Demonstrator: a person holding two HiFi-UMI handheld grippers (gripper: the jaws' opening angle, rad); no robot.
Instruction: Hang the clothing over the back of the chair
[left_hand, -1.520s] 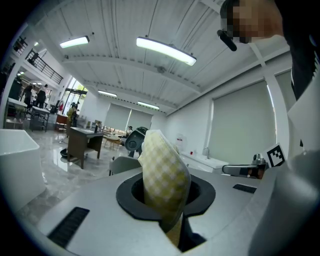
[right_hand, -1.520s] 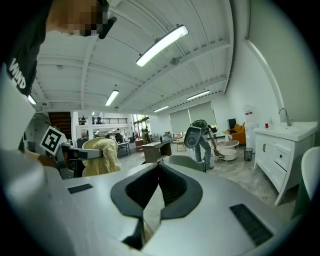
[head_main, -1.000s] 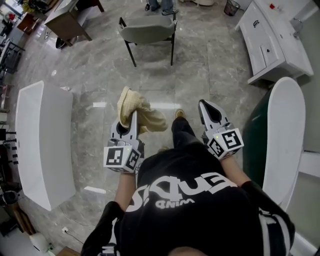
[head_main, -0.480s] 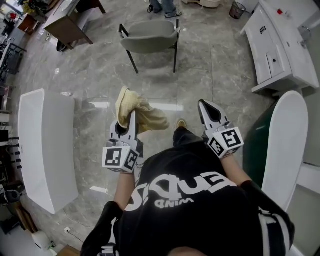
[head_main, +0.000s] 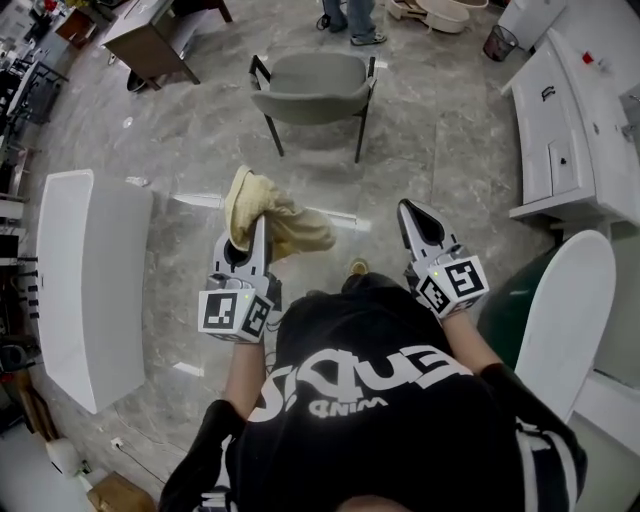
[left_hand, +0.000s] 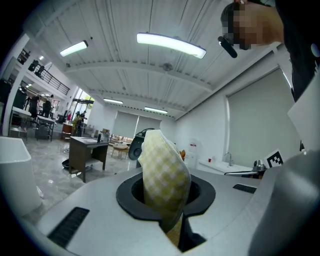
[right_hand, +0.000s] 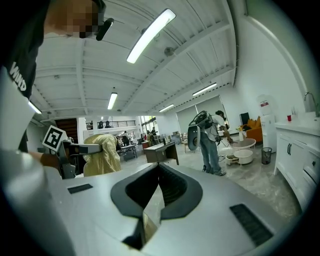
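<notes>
At the far left of the head view, a long white table stands on the grey marble floor, well apart from everything I am working with.

Next comes the left gripper, held out level in front of the person's body. Its fingers are clamped on the clothing, a pale yellow checked garment bunched into a soft lump. In the left gripper view the fabric rises between the fingers as a rounded fold and fills the gap. The rest spills over the tips and droops to the right.

Straight ahead, near the top centre, is the chair. It has a grey shell on thin black legs and stands well apart from both grippers. The clothing is not yet over it.

To the right is the right gripper, also held out level. Its fingers are closed together with nothing between them, which the right gripper view confirms. At the far right stands a white cabinet with drawers.

I judge the garment to be light, limp and easy to crush, so it will not keep any shape I give it. It hangs from a single pinch in a clump, so it would land on the chair back as a wad. I would take a free hanging edge with the right fingers to spread it. It should drape evenly on both sides, or the smooth shell may let it slide off.
</notes>
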